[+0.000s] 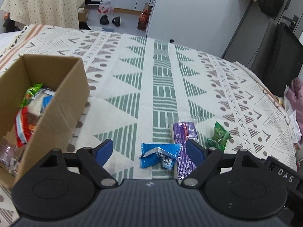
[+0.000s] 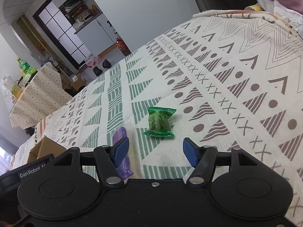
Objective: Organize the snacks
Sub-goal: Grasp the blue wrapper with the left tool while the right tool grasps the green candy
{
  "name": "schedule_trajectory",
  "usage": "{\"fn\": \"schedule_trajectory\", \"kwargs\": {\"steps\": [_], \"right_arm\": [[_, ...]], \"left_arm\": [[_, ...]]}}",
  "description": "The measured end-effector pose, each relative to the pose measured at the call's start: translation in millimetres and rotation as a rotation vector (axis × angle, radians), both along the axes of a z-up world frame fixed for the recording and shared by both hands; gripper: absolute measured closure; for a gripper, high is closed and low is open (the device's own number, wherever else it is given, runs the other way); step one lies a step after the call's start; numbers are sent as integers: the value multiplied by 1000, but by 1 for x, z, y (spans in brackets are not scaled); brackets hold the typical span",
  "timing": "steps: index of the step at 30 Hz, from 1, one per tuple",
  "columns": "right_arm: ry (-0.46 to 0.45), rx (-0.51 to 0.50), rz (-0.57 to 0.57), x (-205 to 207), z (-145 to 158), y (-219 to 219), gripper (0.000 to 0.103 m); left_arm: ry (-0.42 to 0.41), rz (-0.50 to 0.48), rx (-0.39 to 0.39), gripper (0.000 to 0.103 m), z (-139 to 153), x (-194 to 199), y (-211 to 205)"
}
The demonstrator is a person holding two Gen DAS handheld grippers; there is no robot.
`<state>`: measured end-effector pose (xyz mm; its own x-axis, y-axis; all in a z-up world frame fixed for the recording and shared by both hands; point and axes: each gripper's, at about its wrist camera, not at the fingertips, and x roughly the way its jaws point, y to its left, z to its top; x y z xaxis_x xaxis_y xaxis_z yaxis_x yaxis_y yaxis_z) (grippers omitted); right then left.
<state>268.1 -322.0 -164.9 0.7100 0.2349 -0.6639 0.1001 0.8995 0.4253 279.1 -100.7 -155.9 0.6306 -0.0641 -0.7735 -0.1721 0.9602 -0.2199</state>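
On the patterned tablecloth (image 1: 162,87) 3 snacks lie loose: a crumpled blue wrapper (image 1: 159,155), a purple packet (image 1: 182,143) touching its right side, and a green packet (image 2: 160,122) just right of that. The left gripper (image 1: 149,151) hovers over the blue wrapper with its jaws spread wide, holding nothing. The right gripper (image 2: 155,150) sits just near of the green packet, jaws also spread and empty. At the left stands an open cardboard box (image 1: 62,102), already holding several snack bags (image 1: 28,113).
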Motion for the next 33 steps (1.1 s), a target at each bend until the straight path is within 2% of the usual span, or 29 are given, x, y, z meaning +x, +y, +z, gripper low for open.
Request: {"fn": "schedule_trajectory", "kwargs": {"steps": [3,11,16,19,27,31,33], "right_arm": [[11,5,4,8,-9,-1,40],[20,20,3,24,-25,-4,40],[28,26,-1,34,-32,-6,40],[28,20,7,38,-36,-4,40],[9,12,34,56,-39,3,40],[10,5,46,60,-41,6,41],[11,-1,40,61,-41,6,47]], "left_arm": [[14,-4,-10,22,-8,6,-4],[67,-6,-28,43,-33,25,-8],[91,-13,-46,48,-45,33,-11],[85,-22,-48,48,-45,35,-14],[92,-20,-76,62,-48,37,-13],[85,-14,-81,73,-46,36,-10],[69,-17,-79,81,-43,35,-10]]}}
